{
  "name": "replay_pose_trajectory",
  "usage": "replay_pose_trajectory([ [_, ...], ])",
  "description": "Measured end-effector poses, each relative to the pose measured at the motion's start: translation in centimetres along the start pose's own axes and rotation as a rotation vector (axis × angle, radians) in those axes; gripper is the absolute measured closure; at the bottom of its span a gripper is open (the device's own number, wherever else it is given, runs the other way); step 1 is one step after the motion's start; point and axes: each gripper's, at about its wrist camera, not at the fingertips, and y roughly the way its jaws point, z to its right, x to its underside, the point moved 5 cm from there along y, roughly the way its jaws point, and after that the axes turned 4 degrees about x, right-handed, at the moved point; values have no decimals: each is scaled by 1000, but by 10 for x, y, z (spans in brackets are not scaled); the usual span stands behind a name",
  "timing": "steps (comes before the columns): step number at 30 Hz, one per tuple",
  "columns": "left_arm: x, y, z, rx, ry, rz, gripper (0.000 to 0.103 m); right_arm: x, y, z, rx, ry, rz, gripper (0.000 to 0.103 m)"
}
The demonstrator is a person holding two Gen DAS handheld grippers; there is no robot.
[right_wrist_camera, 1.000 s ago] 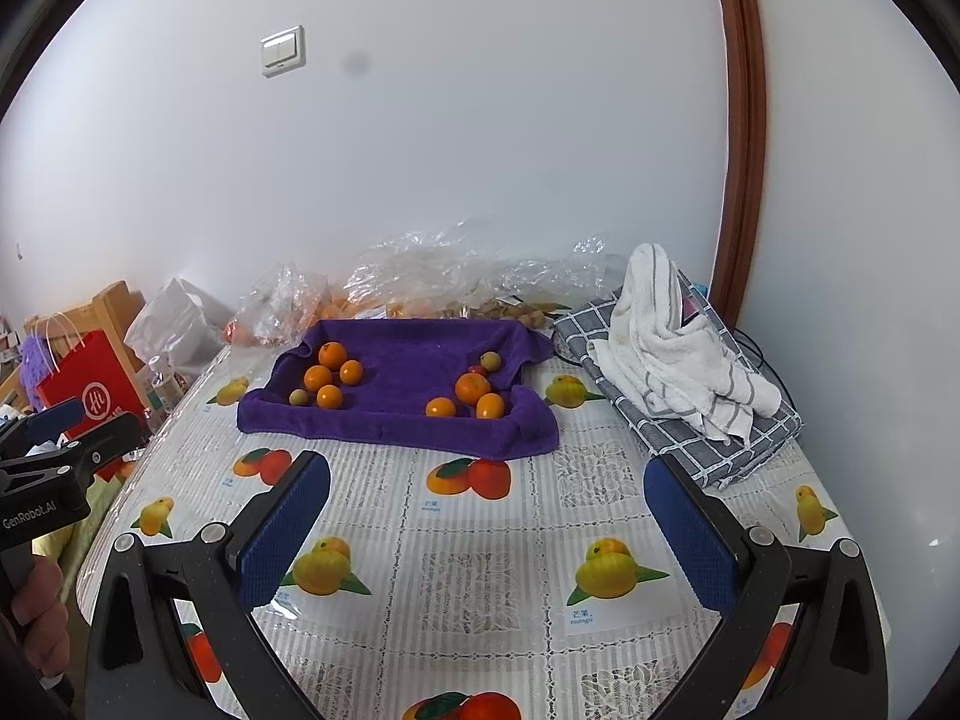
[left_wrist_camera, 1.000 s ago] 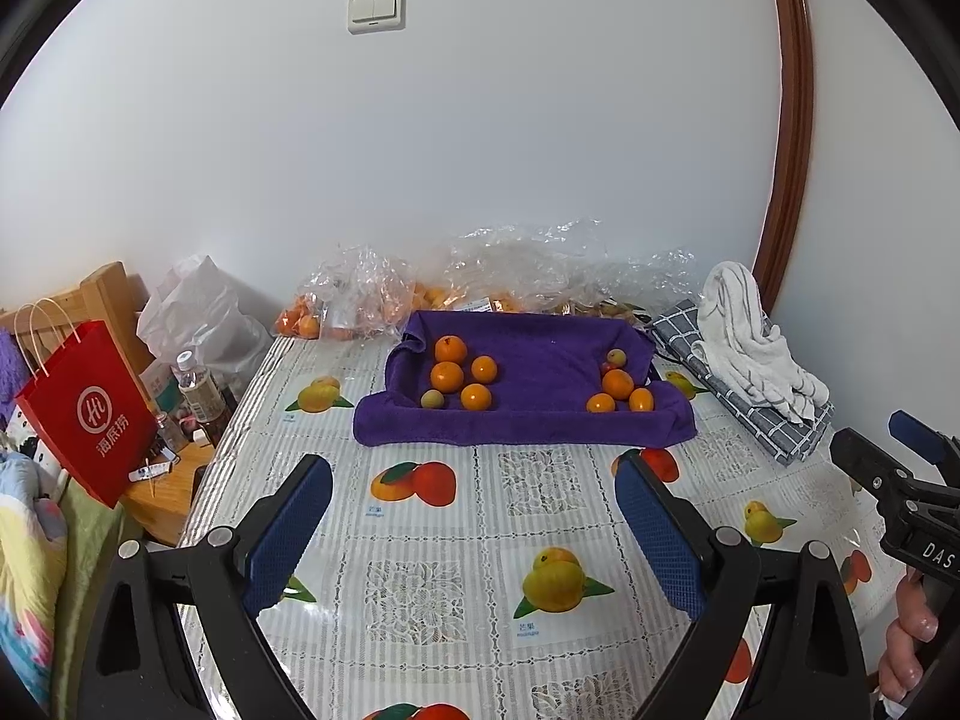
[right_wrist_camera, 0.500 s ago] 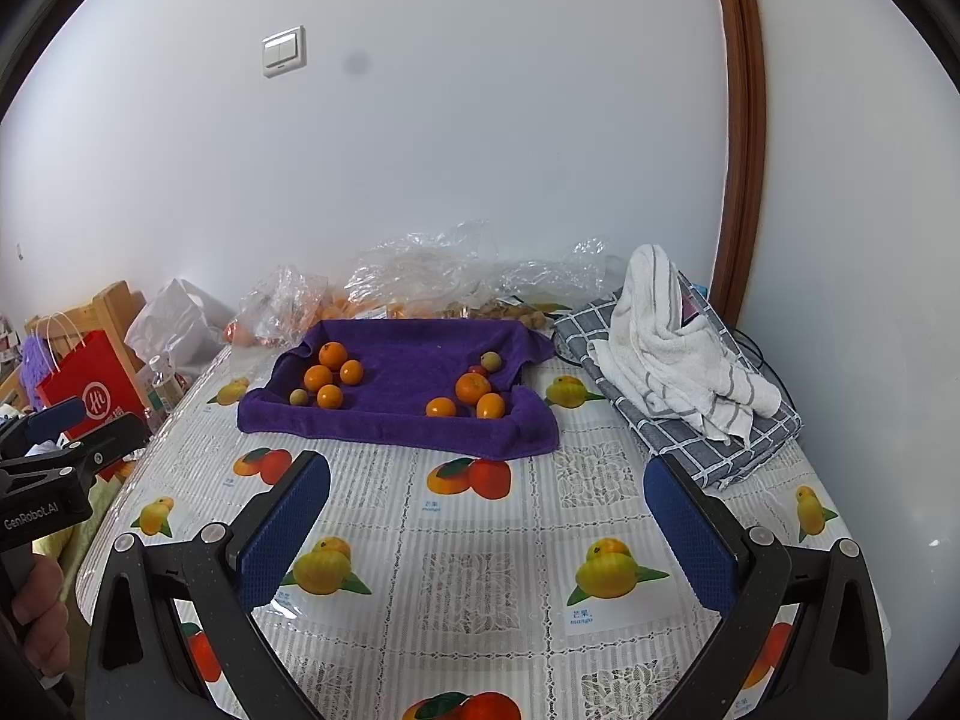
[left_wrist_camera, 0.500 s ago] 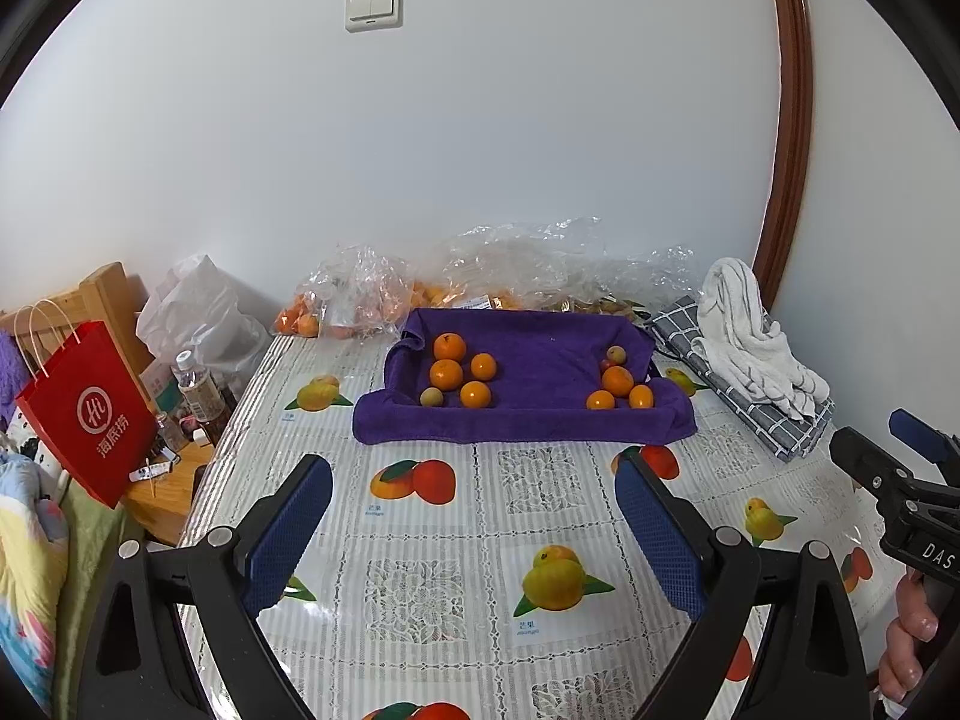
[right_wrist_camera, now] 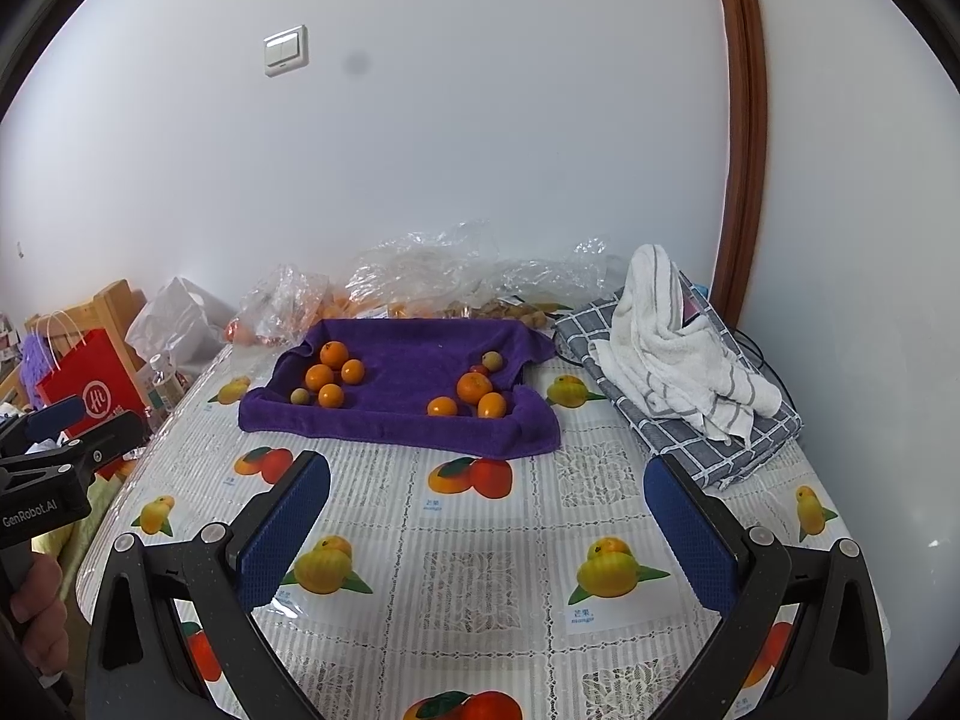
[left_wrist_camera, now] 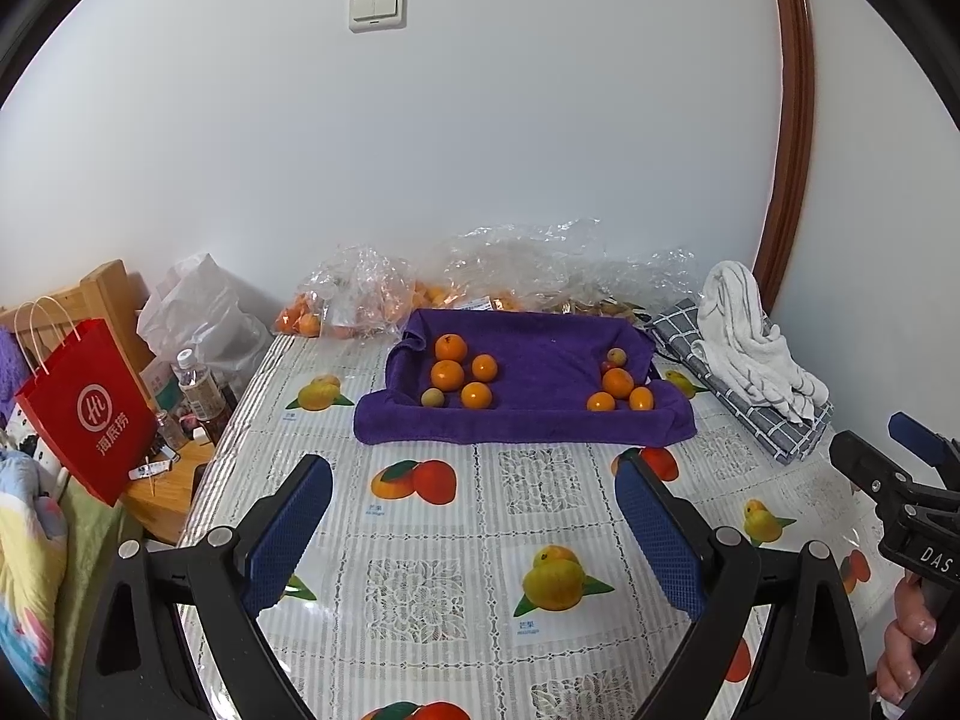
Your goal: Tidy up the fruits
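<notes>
Both spread wide, empty: left claw (left_wrist_camera: 474, 531), right claw (right_wrist_camera: 486, 531). Best approach low over purple towel (right_wrist_camera: 414, 414), straddling one orange (right_wrist_camera: 475, 387) squarely.

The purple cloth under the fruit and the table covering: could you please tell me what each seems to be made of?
The purple cloth looks like soft terry or microfibre: matte, fuzzy pile, edges slumping into thick folds. The table covering looks like glossy clear plastic, probably vinyl, with printed fruit and lace patterns; it shows window glare and a shiny edge.
</notes>
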Motion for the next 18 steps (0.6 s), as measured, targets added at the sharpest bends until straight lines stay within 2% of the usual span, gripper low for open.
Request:
replay_pose_trajectory([
  [18,1,1,1,2,-8,1,7,1,-1,1,1,-2,5,0],
])
